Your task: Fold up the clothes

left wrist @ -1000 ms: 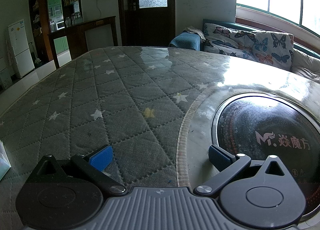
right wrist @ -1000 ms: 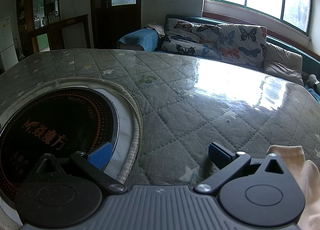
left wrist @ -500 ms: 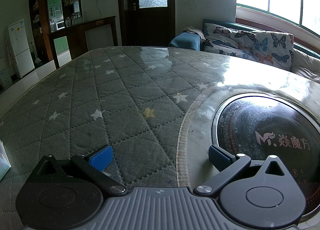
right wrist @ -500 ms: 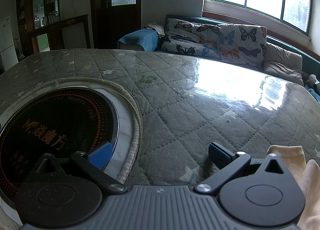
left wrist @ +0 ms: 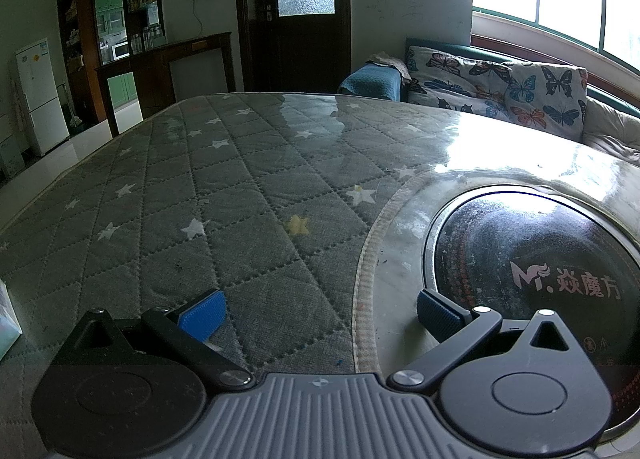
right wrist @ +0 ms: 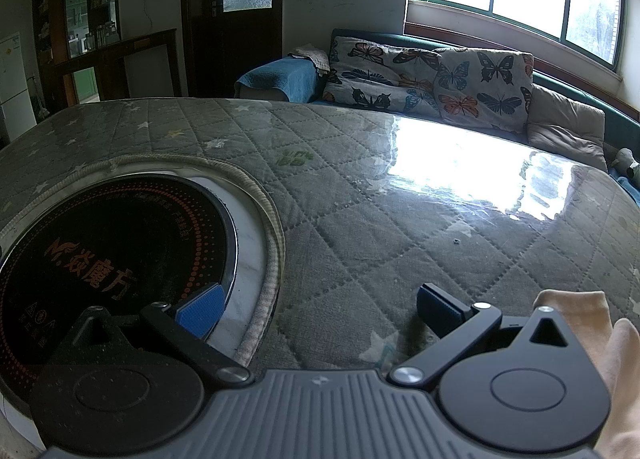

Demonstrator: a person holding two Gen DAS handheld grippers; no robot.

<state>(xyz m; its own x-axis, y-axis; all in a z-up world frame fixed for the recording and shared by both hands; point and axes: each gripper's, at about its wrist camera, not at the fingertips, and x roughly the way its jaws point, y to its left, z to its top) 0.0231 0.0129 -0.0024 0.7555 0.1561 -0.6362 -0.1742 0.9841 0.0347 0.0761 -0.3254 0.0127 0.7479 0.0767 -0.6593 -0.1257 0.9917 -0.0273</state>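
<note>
Peeking past the right tongs [right wrist: 318,309], a pale cloth [right wrist: 592,323] runs off-frame beside the round hotplate [right wrist: 100,259]; both tongs, left tongs [left wrist: 318,309] included, gape empty.

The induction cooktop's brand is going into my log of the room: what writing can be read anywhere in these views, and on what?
"M. 焱魔方", pale print on the black induction cooktop; it shows orange in the right wrist view.
Small symbols and characters near the cooktop's edge: too small to read.
Green mark on the quilted table cover: blurred, unreadable.
Stickers on the white fridge: unreadable.
</note>
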